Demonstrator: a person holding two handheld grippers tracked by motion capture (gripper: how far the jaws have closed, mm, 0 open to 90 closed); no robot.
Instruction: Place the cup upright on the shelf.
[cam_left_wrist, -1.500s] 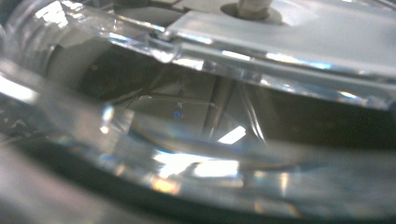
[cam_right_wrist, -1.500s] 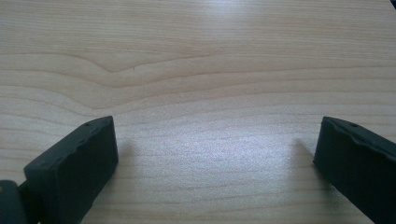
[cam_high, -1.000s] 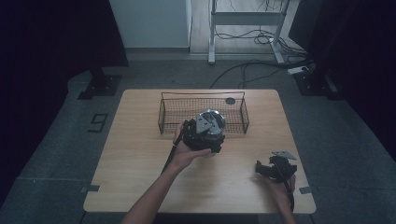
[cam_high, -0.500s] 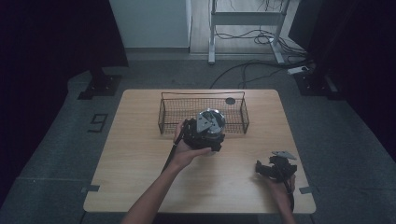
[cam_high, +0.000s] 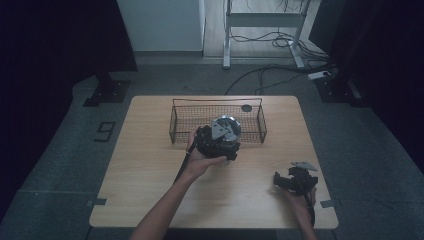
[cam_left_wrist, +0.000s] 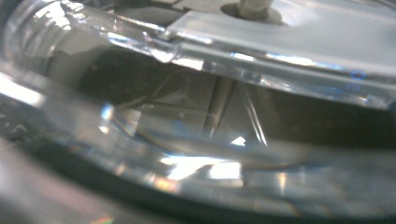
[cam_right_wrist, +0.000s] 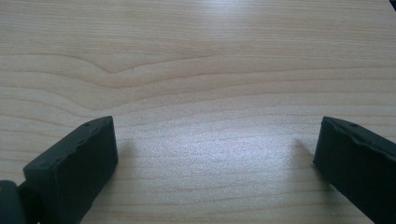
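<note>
My left gripper (cam_high: 216, 141) hangs at the front edge of a black wire basket (cam_high: 174, 121), with a hand wrapped around it. A round, clear, shiny container (cam_high: 229, 131) sits at its tip and looks held off the table. In the left gripper view that clear container (cam_left_wrist: 196, 116) is pressed right up against the camera and hides the jaws. My right gripper (cam_high: 278, 181) rests low over the table's front right, and its jaws stand wide apart. In the right gripper view it (cam_right_wrist: 215, 158) has nothing but bare wood between its fingers (cam_right_wrist: 74, 163).
The wooden table (cam_high: 150, 165) carries the wire basket at the back middle. A small dark disc (cam_high: 246, 108) lies behind the basket. Around the table are dark floor, cables and a metal frame (cam_high: 260, 20) at the back.
</note>
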